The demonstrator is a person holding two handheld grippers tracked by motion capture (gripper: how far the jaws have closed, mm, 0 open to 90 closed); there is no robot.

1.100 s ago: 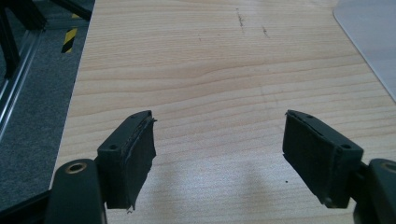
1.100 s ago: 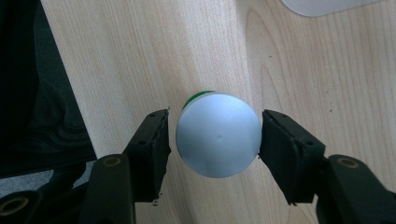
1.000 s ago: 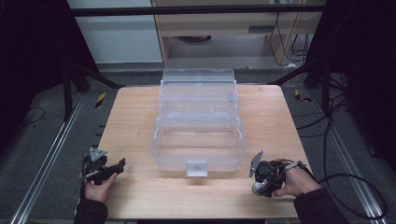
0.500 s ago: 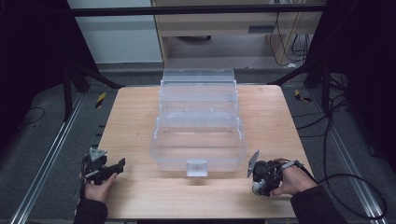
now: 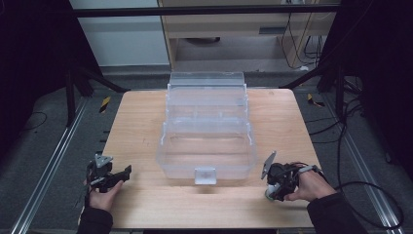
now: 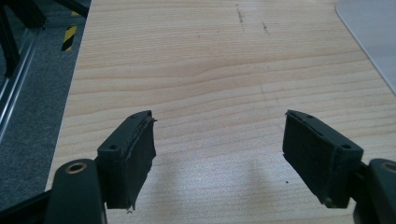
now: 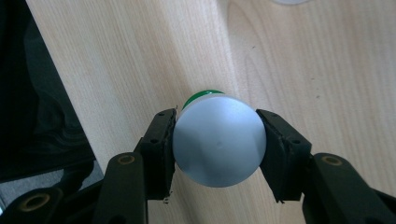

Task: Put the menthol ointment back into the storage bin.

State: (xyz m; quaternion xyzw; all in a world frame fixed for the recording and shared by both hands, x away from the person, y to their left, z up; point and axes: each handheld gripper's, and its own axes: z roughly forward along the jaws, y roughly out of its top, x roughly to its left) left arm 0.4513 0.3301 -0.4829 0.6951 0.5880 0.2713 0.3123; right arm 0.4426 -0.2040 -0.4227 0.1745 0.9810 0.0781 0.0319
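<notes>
My right gripper [image 5: 271, 189] is near the table's front right, held by a hand, pointing down at the wood. It is shut on a small round container [image 7: 218, 140] with a pale flat end and a green part behind it; the jaws press its two sides. The same container [image 5: 269, 194] peeks out pale and green under the gripper in the high view. At the front left, my left gripper [image 5: 127, 171] is low over the table. Its jaws stand wide apart in the left gripper view [image 6: 219, 154], with bare wood between them.
A clear plastic tiered box [image 5: 207, 163] stands open in the middle of the wooden table [image 5: 136, 126], its white latch facing the front edge. One corner of the box [image 6: 373, 32] shows at the upper right of the left gripper view. Metal rails and cables flank the table.
The right hand has shifted slightly left with the container in its gripper. The left gripper has stayed in place.
</notes>
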